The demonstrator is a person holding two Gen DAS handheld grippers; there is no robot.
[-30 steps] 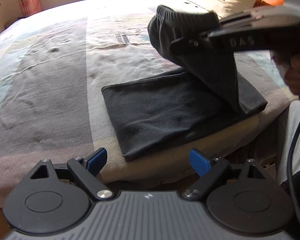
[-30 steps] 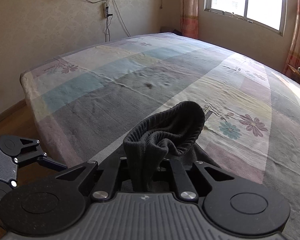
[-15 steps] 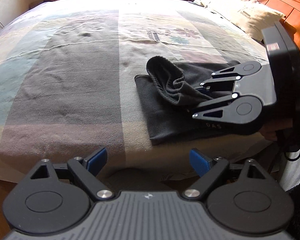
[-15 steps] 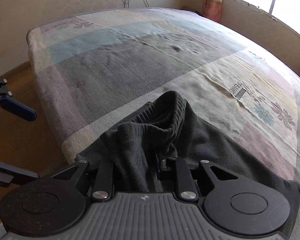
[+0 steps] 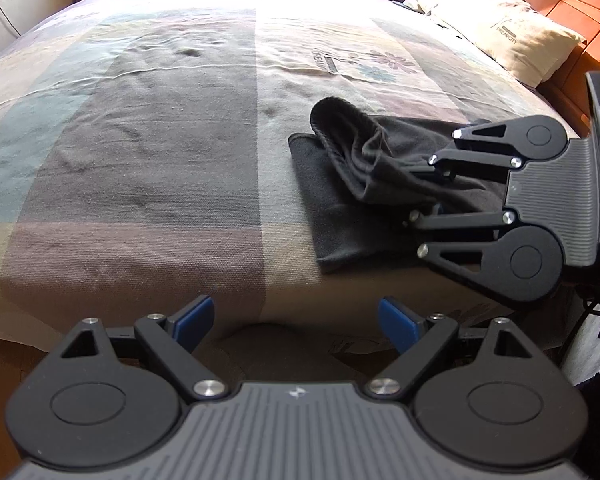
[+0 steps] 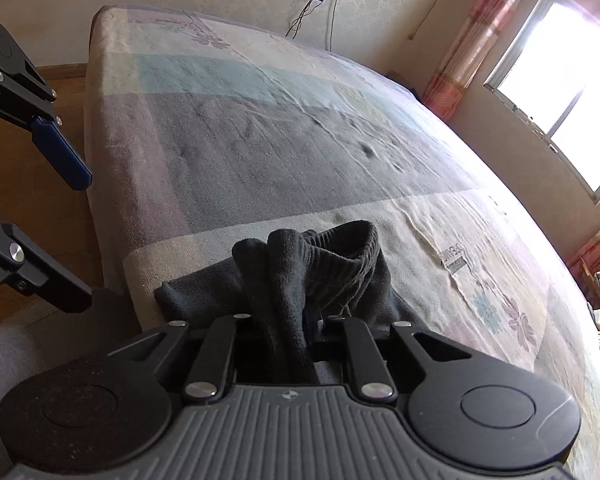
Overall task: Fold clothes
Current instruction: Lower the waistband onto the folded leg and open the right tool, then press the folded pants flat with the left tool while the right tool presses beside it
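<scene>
Status: fold step, garment (image 5: 340, 216) at bed (image 5: 140, 160) near edge, R side in L cam view; lower layer lies flat, upper half is laid back over it, ribbed hem (image 5: 328, 120) bunched on top.

R gripper (image 5: 420, 188): low over garment, angled down so the folded half lands on the lower layer; jaws narrow, have just been opening a little; cloth is between them; I can't tell if pads pinch or have let go.

L gripper (image 5: 296, 320): jaws wide, nothing between them; hangs off the bed edge, apart from the cloth; my read: parked clear so R can lay the fold.

Est. next: free R, flatten the bunched hem; risk: cloth drags out w/ fingers, fold skews.
</scene>
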